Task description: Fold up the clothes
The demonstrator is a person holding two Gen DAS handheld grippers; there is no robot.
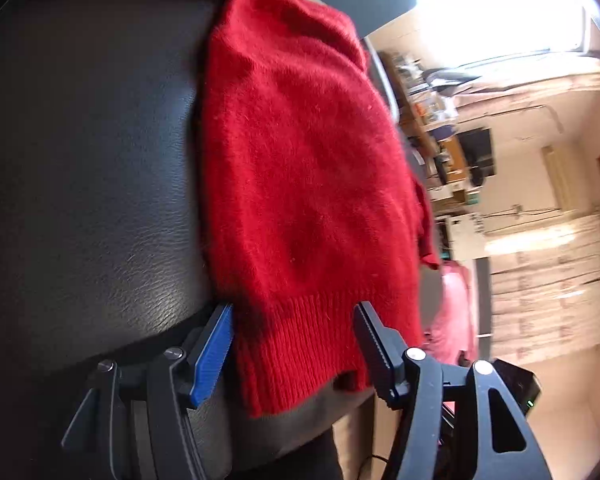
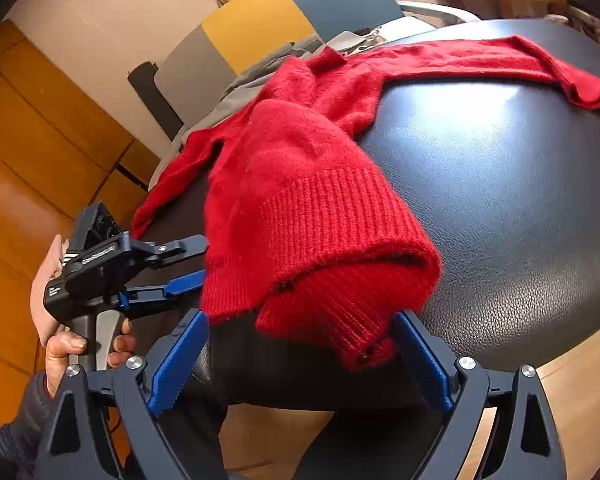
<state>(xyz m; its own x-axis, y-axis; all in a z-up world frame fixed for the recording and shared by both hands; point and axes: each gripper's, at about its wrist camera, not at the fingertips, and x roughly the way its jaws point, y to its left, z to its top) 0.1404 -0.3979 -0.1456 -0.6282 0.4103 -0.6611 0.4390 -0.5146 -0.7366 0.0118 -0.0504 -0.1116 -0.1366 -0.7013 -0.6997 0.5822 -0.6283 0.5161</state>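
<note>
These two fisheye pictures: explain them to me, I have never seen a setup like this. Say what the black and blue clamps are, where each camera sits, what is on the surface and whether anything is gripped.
There is no robot here. A person holds a two-finger clamp in each hand, and each clamp carries a camera looking forward along its own fingers.

The left wrist view looks past the left gripper. Its fingers stand open on either side of the ribbed hem of a red sweater. The right wrist view looks past the right gripper, also open, at another part of that hem. To its left you can see the left gripper from the side, held by the person's hand.

The sweater lies spread on a black leather-like surface, one sleeve stretched out. Some grey cloth lies behind it. Nothing is clamped yet.
</note>
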